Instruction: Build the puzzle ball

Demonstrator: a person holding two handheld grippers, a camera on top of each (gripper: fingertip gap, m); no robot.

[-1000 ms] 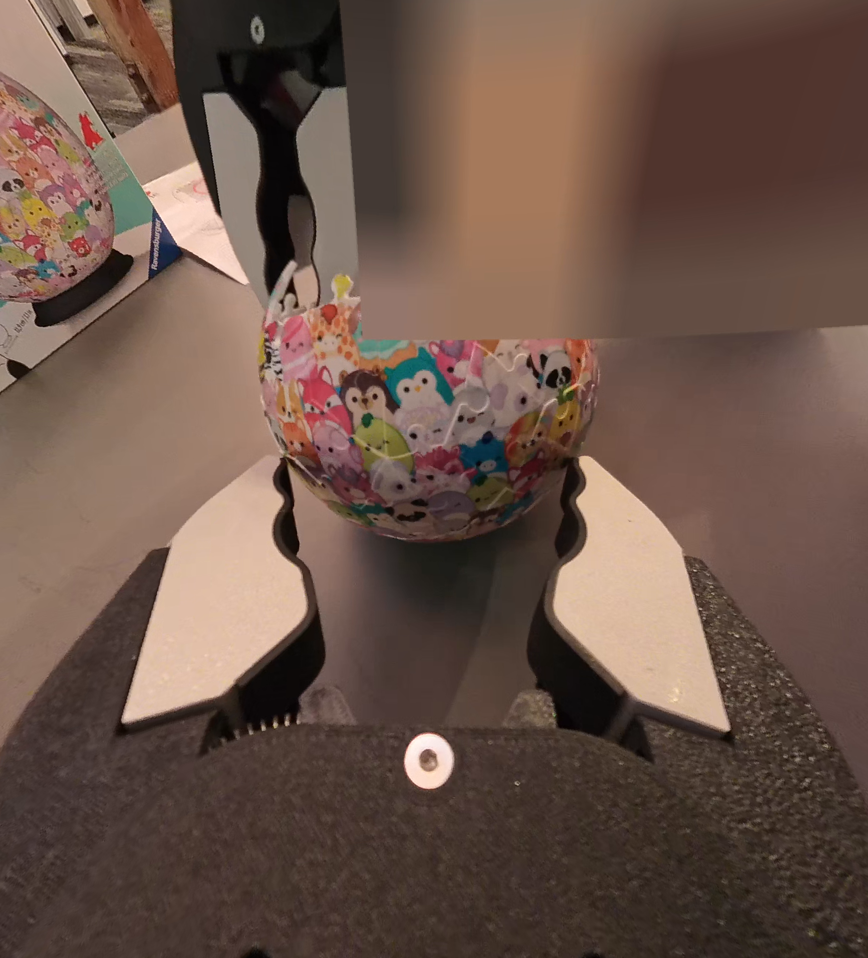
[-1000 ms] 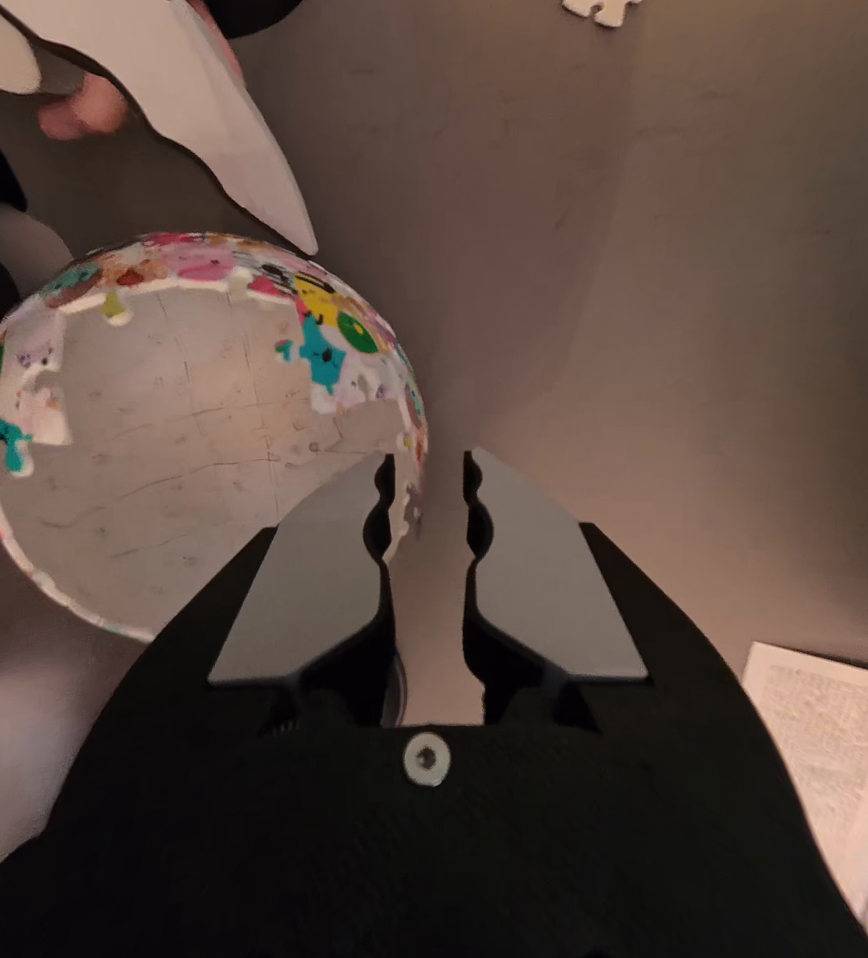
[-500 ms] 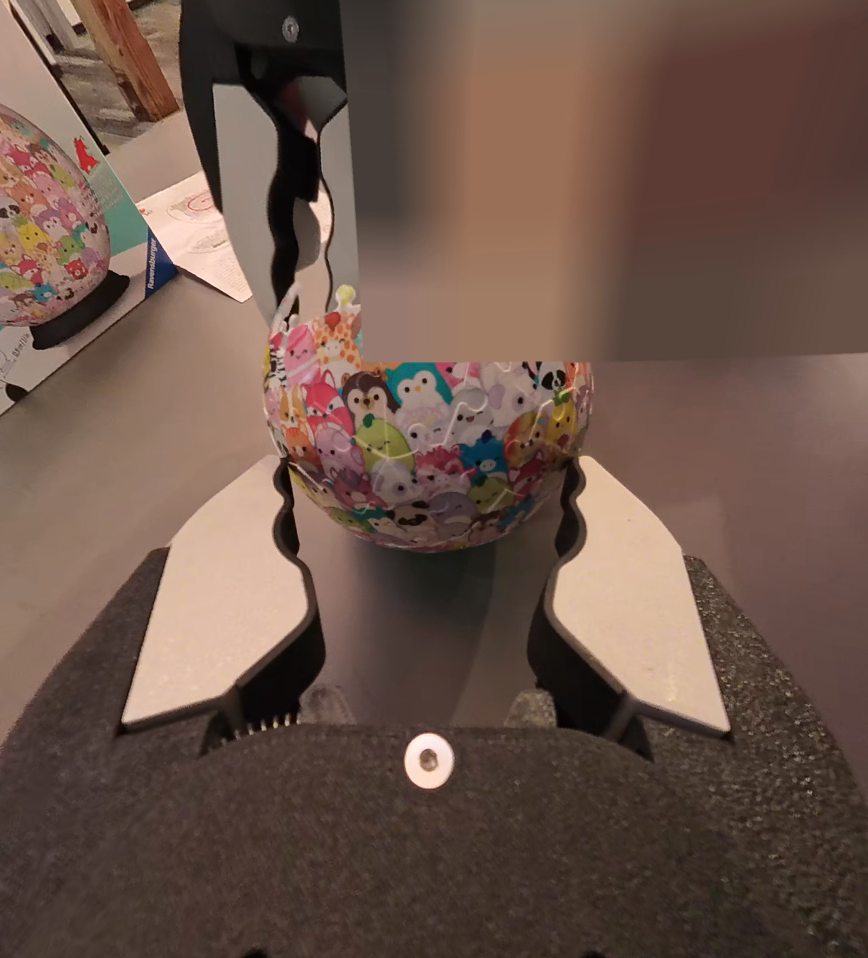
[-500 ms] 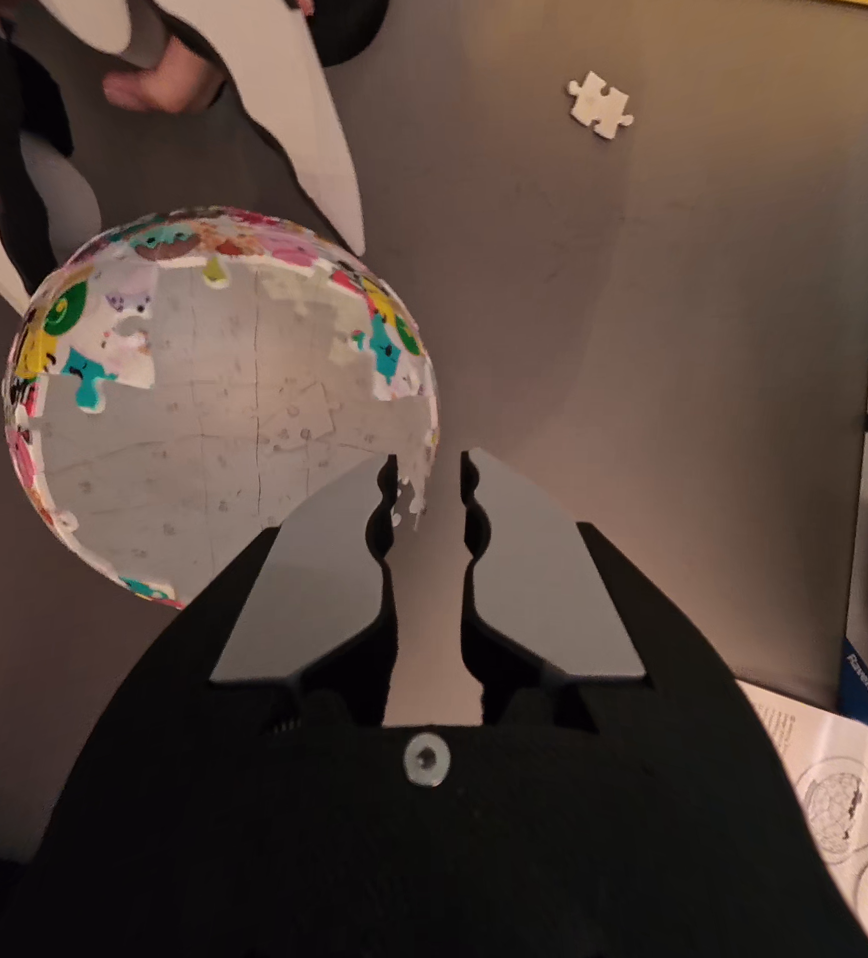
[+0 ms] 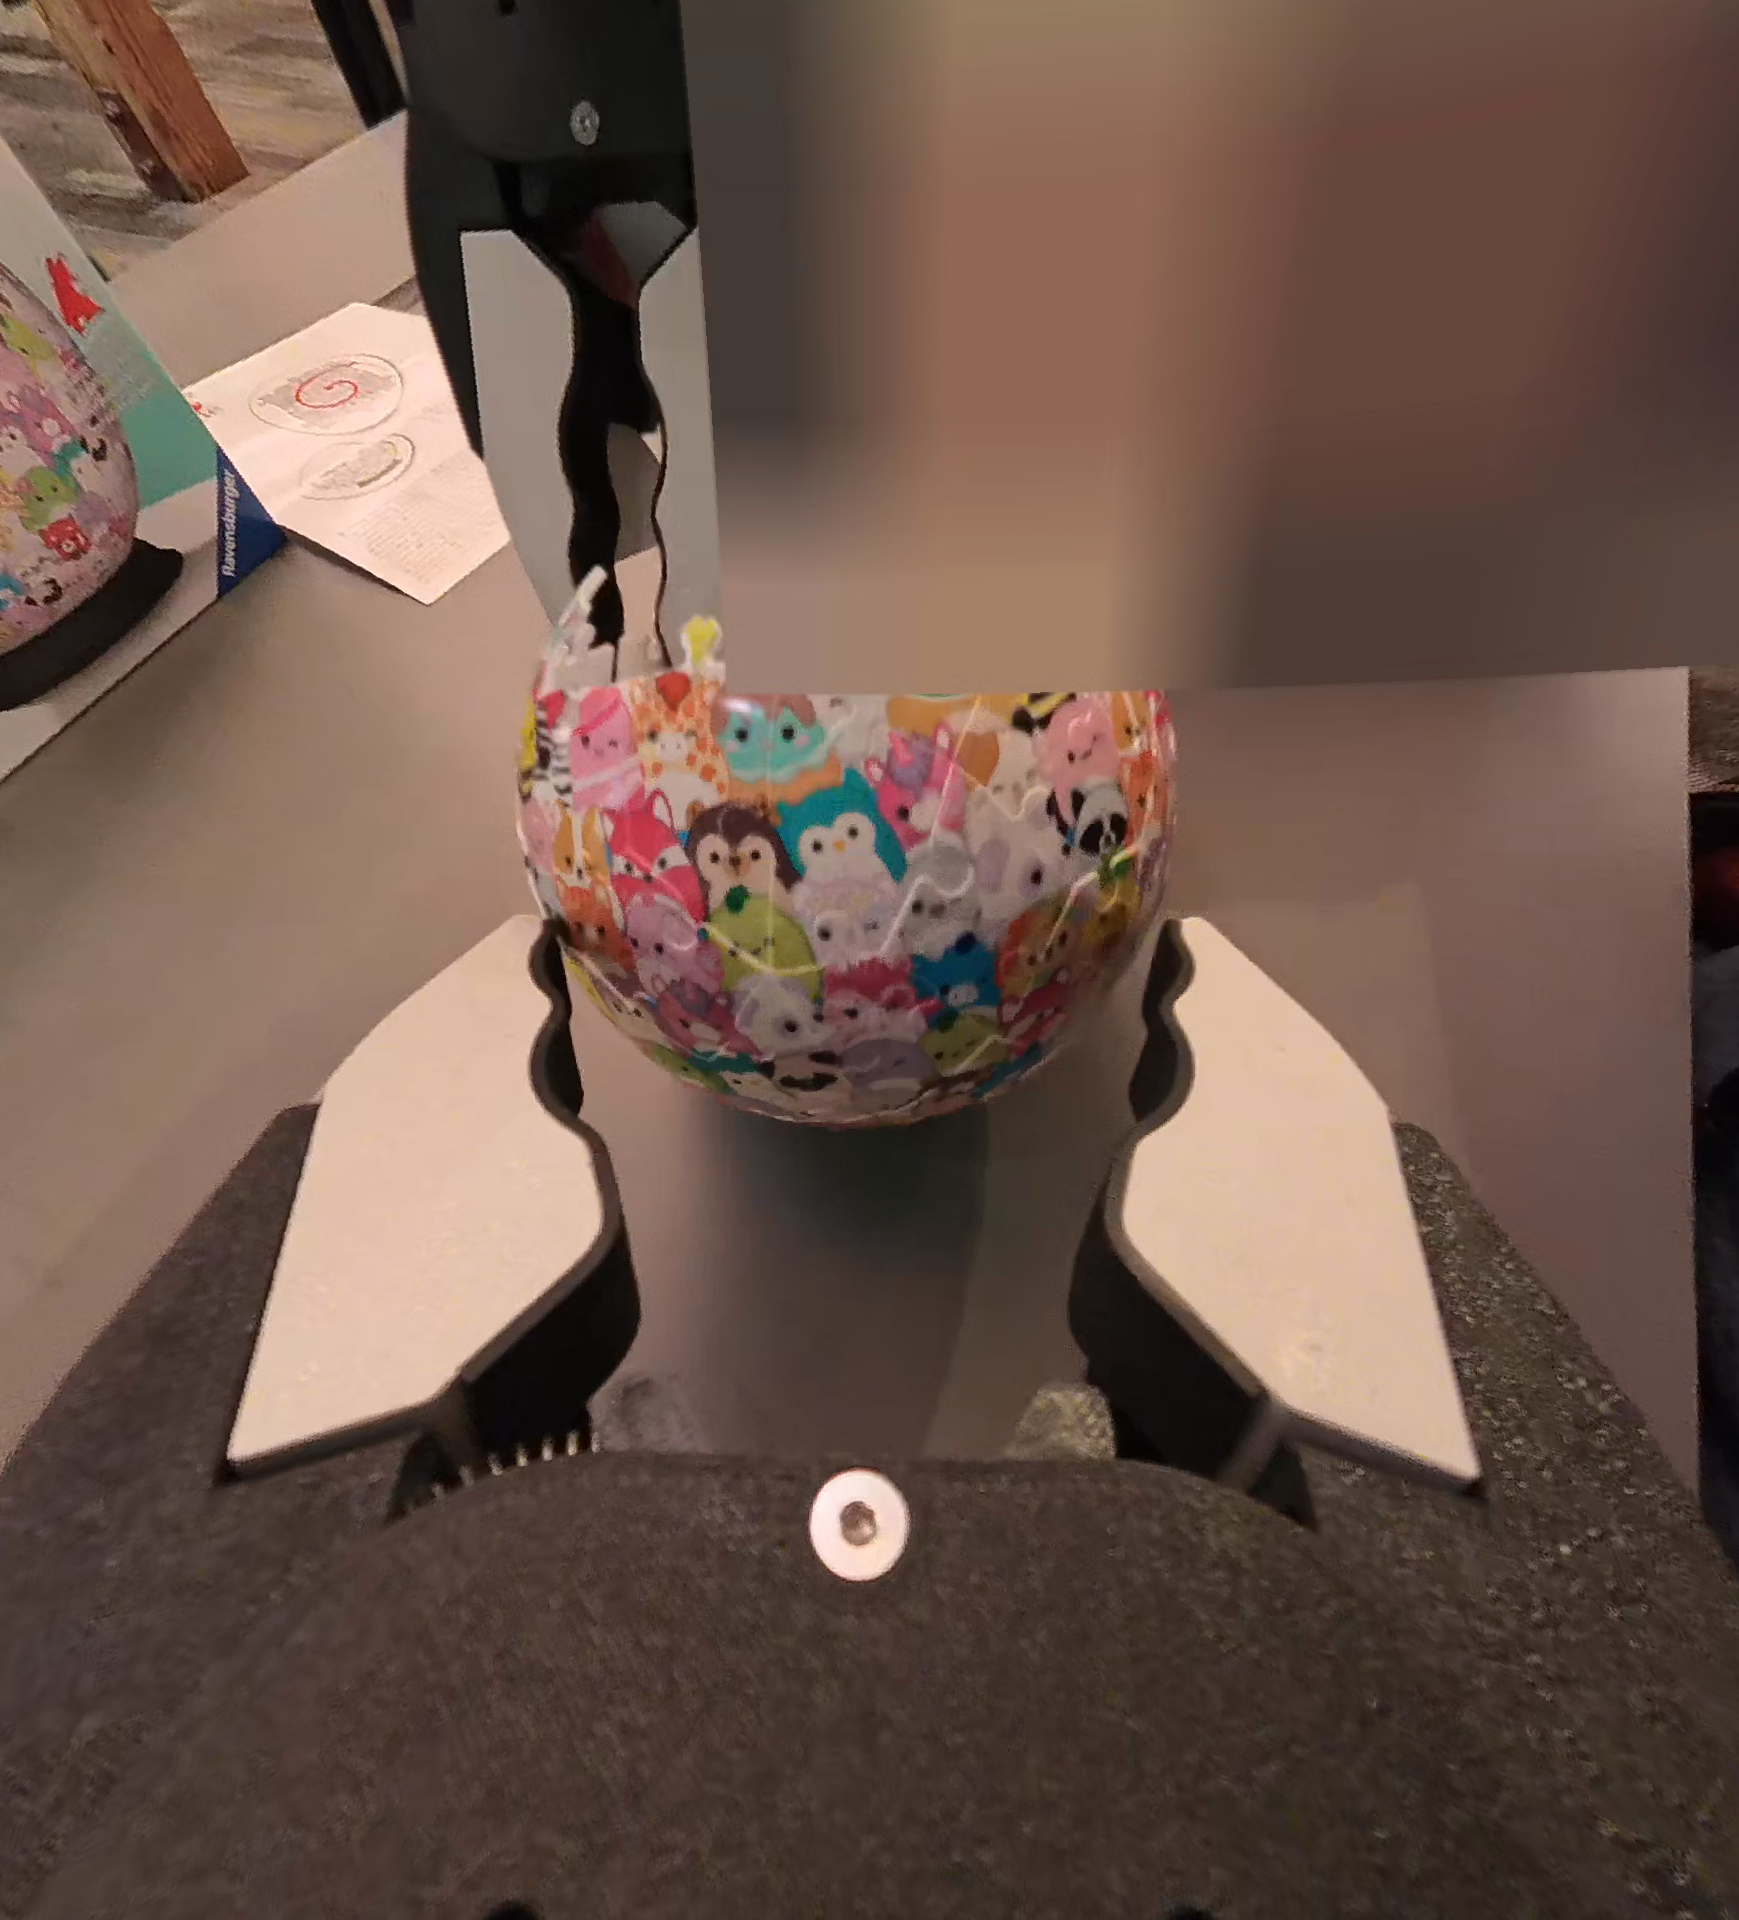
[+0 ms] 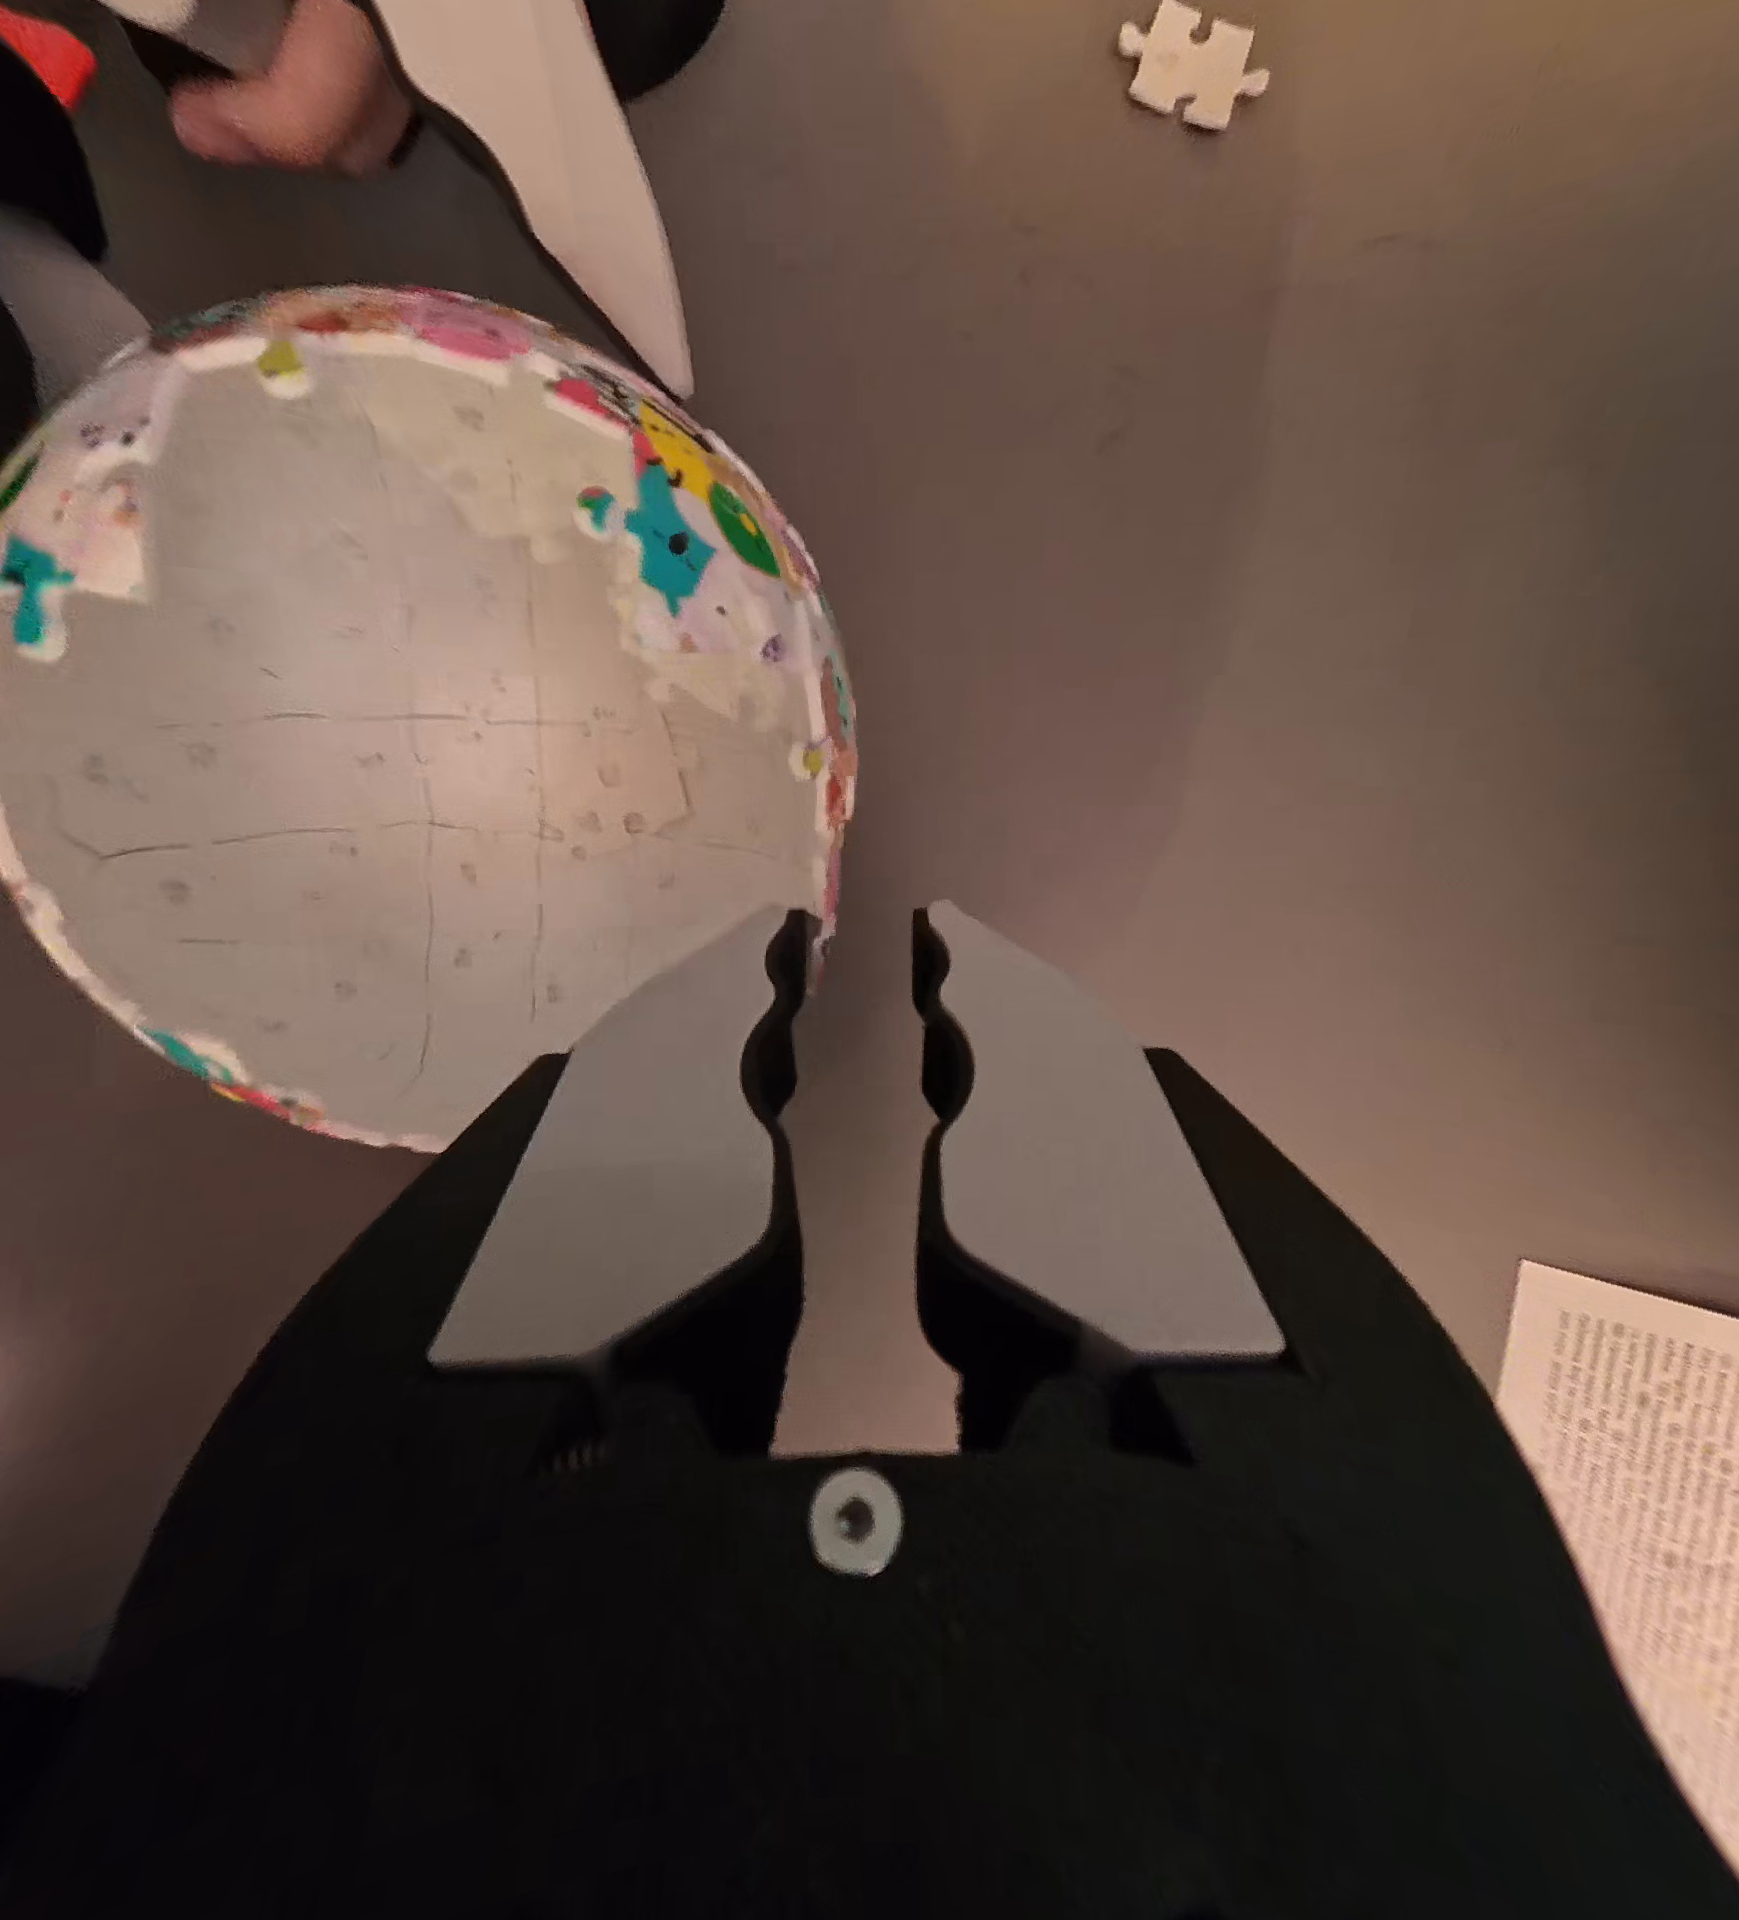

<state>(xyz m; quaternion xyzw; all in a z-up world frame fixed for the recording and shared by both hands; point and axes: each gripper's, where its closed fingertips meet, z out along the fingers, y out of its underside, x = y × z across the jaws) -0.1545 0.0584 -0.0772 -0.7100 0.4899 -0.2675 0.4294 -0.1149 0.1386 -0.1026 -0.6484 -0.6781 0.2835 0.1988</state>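
The half-built puzzle ball (image 5: 844,894) sits on the desk (image 5: 221,935), open side up, a colourful bowl between the wide-spread fingers of the left gripper (image 5: 849,956); those fingers flank it and grip nothing. Over the last second the right gripper (image 6: 849,925) has lifted a little and slid along the rim, and its view has swung across the desk. Its fingers stand a narrow gap apart with the rim's jagged edge between them; whether they pinch it, I can't tell. That reads as work on the top row, with roughly half the ball to go. For room: one loose piece (image 6: 1192,64) lies well apart, an instruction sheet (image 6: 1696,1558) near the right side, the box (image 5: 34,499) off left. Plenty of bare desk between.
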